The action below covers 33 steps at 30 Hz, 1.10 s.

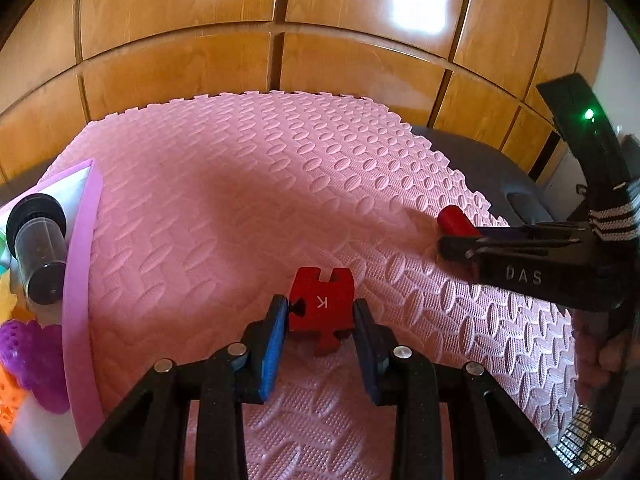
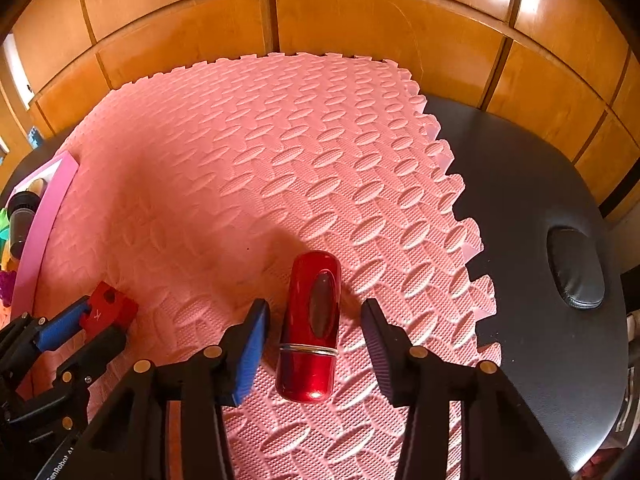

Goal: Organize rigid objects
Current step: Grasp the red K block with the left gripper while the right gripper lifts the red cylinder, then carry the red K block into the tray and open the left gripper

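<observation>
a big pink mat (image 2: 240, 168) covers the dark table (image 2: 532, 208). at nine o'clock sits a pink box (image 1: 80, 264), already holding a dark tube (image 1: 38, 248) and bright toys (image 1: 28, 352), so it looks like the place for tidying. the right gripper (image 2: 316, 320) has its tongs apart around a red tube (image 2: 312, 328), not touching, maybe ready to pinch. the left gripper (image 1: 320, 316) has its tongs on both sides of a small red block (image 1: 322, 308), just touching or nearly; i cannot tell if it squeezes.
</observation>
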Tool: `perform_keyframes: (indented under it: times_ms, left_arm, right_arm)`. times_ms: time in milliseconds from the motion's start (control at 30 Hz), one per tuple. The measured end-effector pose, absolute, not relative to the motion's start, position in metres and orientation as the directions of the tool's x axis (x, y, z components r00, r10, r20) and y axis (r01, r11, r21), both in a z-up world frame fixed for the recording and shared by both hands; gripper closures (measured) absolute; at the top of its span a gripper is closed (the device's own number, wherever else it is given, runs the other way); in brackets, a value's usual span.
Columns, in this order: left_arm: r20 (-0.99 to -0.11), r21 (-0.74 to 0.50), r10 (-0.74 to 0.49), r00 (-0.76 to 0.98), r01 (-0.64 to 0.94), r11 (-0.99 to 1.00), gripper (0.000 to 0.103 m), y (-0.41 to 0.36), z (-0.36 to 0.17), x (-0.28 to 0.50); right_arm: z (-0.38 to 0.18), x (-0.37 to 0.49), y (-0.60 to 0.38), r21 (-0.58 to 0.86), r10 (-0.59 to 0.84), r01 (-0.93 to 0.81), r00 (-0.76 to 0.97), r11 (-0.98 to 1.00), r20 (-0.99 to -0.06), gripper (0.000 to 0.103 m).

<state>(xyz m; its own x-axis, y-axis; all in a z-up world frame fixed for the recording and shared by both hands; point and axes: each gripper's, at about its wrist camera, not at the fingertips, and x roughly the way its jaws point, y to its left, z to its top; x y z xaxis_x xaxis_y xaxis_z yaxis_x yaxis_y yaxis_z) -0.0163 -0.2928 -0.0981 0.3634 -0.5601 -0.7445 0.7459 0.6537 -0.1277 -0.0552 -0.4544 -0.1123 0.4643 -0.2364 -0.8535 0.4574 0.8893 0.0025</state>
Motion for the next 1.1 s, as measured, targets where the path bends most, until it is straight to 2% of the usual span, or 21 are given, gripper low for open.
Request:
perform_keyframes:
  times_ms: [167,267,333,467,600,700,1100]
  left_arm:
    - [-0.747,-0.103,-0.548,0.376,0.749,0.655,0.071,-0.294,-0.098,-0.018]
    - [-0.748,-0.107,-0.548,0.374,0.747,0.656,0.071,-0.295,-0.098,-0.017]
    - [-0.749,-0.103,-0.544,0.377,0.746,0.658,0.071,-0.295,-0.098,-0.017]
    - [-0.751,-0.098,-0.538,0.383,0.741,0.664,0.071,-0.296,-0.097,-0.017]
    - [-0.76,-0.097,-0.528,0.38,0.737,0.669,0.071,-0.295,-0.096,-0.02]
    - [-0.764,-0.102,-0.526,0.374,0.735,0.671,0.071,-0.294,-0.095,-0.022]
    - [-0.714,-0.128,-0.578,0.395,0.738,0.662,0.071,-0.277,-0.057,-0.031]
  right_arm:
    - [-0.112,-0.054,-0.451,-0.017,-0.249,0.447,0.466,0.894,-0.849,0.077]
    - [-0.112,-0.055,-0.456,0.023,-0.223,0.46,0.473,0.888,-0.852,0.076]
    - [-0.113,-0.054,-0.454,0.01,-0.23,0.448,0.477,0.894,-0.848,0.073]
    - [-0.113,-0.054,-0.452,-0.009,-0.243,0.438,0.481,0.899,-0.842,0.072]
    - [-0.113,-0.052,-0.445,-0.05,-0.267,0.412,0.489,0.91,-0.831,0.078]
    - [-0.112,-0.051,-0.44,-0.08,-0.287,0.399,0.492,0.913,-0.822,0.078]
    - [-0.114,-0.049,-0.445,-0.051,-0.274,0.408,0.509,0.912,-0.816,0.078]
